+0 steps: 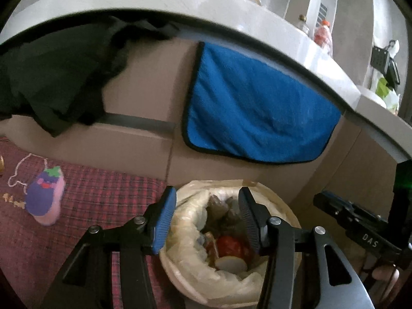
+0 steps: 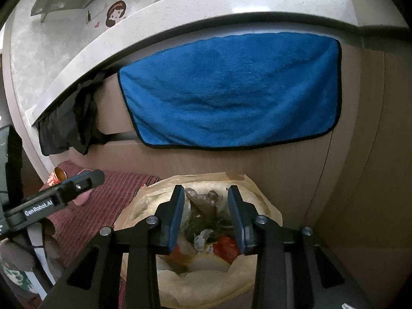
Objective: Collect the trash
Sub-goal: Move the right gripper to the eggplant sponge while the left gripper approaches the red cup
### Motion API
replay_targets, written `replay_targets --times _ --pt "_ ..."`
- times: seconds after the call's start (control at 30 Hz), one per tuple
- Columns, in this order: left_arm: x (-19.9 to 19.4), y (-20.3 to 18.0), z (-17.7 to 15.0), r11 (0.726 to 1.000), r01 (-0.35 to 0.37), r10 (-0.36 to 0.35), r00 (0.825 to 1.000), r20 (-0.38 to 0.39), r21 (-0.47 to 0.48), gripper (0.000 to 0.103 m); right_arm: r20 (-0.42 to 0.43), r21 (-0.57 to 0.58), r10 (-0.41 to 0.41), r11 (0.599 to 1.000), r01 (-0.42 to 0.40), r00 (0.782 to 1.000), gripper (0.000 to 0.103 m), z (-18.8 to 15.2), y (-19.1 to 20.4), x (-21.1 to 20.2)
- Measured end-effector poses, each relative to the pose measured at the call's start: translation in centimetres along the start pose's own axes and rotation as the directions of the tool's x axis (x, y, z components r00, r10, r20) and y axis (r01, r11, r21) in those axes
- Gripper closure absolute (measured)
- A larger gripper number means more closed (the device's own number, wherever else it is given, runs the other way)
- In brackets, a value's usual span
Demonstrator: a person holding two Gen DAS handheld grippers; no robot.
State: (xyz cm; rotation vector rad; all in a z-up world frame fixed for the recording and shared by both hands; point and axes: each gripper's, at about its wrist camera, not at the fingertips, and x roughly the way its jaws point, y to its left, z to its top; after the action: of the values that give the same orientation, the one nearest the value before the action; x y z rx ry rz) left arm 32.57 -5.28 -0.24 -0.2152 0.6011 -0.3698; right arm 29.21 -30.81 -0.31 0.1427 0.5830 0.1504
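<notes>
A round bin lined with a pale translucent bag (image 1: 180,234) (image 2: 139,206) stands on the floor against the cabinet. Inside lies mixed trash: a red piece (image 1: 229,247) (image 2: 225,248), a white round slice (image 1: 231,264), crumpled wrappers and dark scraps (image 2: 203,221). My left gripper (image 1: 208,193) hangs open over the bin mouth with nothing between its blue pads. My right gripper (image 2: 206,189) is open above the same bin, also with nothing in it. Each gripper's black finger shows at the edge of the other's view (image 1: 334,208) (image 2: 77,185).
A blue towel (image 1: 257,103) (image 2: 231,90) and a black cloth (image 1: 51,77) (image 2: 67,123) hang from the counter edge (image 1: 231,25) over the beige cabinet front. A red plaid mat (image 1: 103,206) lies left of the bin, with a purple and pink plush toy (image 1: 43,198) on it.
</notes>
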Motion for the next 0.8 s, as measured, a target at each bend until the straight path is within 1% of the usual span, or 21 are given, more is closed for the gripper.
replay_targets --times 0.1,0.23,0.3,0.4,0.5,0.53,0.6,0.63,0.7,0.73,0.8 --pt "-1.8 1.6 0.0 1.000 -0.026 0.026 0.999 0.020 -0.014 0.052 0.007 -0.015 0.006 1.000 -0.006 1.000 0.070 0.2 1.1 -0.4" --pt "-4.6 5.4 -0.2 0.997 -0.081 0.082 0.996 0.044 -0.019 0.052 0.010 -0.042 0.021 0.999 -0.020 1.000 0.070 0.4 3.3 -1.0" --pt "-5.7 7.5 -0.3 0.993 -0.115 0.115 0.992 0.053 -0.015 0.052 0.013 -0.054 0.043 0.998 -0.042 0.999 0.070 0.6 4.8 -1.1" --pt "-7.5 12.2 -0.2 0.981 -0.192 0.192 0.980 0.058 -0.008 0.052 0.023 -0.080 0.083 0.994 -0.080 0.996 0.069 0.8 7.4 -1.0" --pt "-9.0 17.3 -0.2 0.967 -0.250 0.253 0.965 0.065 -0.045 0.052 0.018 -0.119 0.123 0.986 -0.120 0.992 0.068 1.0 10.7 -0.2" --pt "-9.6 19.9 -0.1 0.959 -0.275 0.280 0.958 0.067 -0.073 0.052 0.010 -0.132 0.136 0.982 -0.133 0.991 0.068 1.0 12.0 0.2" --pt "-10.2 23.7 0.1 0.945 -0.303 0.312 0.948 0.060 -0.124 0.052 -0.011 -0.153 0.155 0.976 -0.154 0.988 0.068 0.9 14.2 1.3" --pt "-10.5 26.3 0.4 0.928 -0.331 0.343 0.938 0.045 -0.168 0.051 -0.026 -0.164 0.163 0.972 -0.165 0.986 0.068 0.7 15.6 2.0" --pt "-11.0 30.0 0.6 0.902 -0.367 0.382 0.924 0.026 -0.228 0.051 -0.061 -0.180 0.175 0.967 -0.183 0.983 0.068 0.4 17.8 3.4" --pt "-11.3 31.3 0.7 0.889 -0.382 0.400 0.916 0.023 -0.252 0.051 -0.082 -0.183 0.187 0.963 -0.199 0.979 0.068 0.3 19.1 4.3" --pt "-12.2 33.8 0.5 0.860 -0.421 0.445 0.895 0.023 -0.290 0.051 -0.121 -0.179 0.212 0.956 -0.231 0.970 0.068 -0.1 21.3 6.2"
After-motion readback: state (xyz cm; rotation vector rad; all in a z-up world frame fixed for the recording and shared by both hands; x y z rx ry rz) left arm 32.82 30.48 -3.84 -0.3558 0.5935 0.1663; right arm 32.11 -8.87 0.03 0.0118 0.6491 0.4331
